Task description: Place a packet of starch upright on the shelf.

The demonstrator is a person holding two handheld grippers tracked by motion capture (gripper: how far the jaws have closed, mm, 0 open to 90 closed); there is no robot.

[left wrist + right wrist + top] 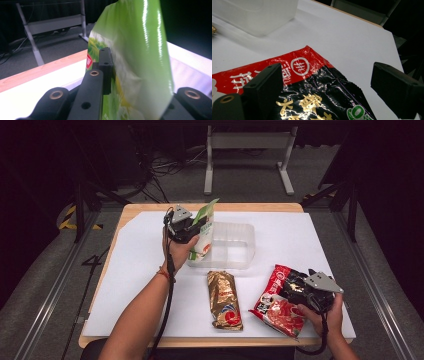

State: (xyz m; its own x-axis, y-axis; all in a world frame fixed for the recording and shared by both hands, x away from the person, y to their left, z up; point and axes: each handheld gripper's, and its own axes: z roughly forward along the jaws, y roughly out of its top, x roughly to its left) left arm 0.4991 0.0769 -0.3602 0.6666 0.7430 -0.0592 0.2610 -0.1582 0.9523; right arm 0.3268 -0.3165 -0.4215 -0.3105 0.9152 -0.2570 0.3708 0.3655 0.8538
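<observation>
Holding: the left gripper (pixel 192 227) has its jaws clamped on a green snack bag (pixel 204 232), lifted upright at the left end of the clear plastic bin (pixel 239 262).
Table: white sheet (pixel 140 270) over a wooden top.
Bin: lies just right of the green bag, its long axis running left to right, open side up; the bag's lower end hangs at its near-left wall.
Red-and-black noodle packet (pixel 280 300): flat near the front right, under the right gripper (pixel 304 282).
Right gripper: jaws wide apart, straddling the packet's top, gripping nothing.
Gold packet (pixel 225 300): flat between the two hands, lengthwise front to back.
Nearer arm: left, judged ready to drop into the bin.
</observation>
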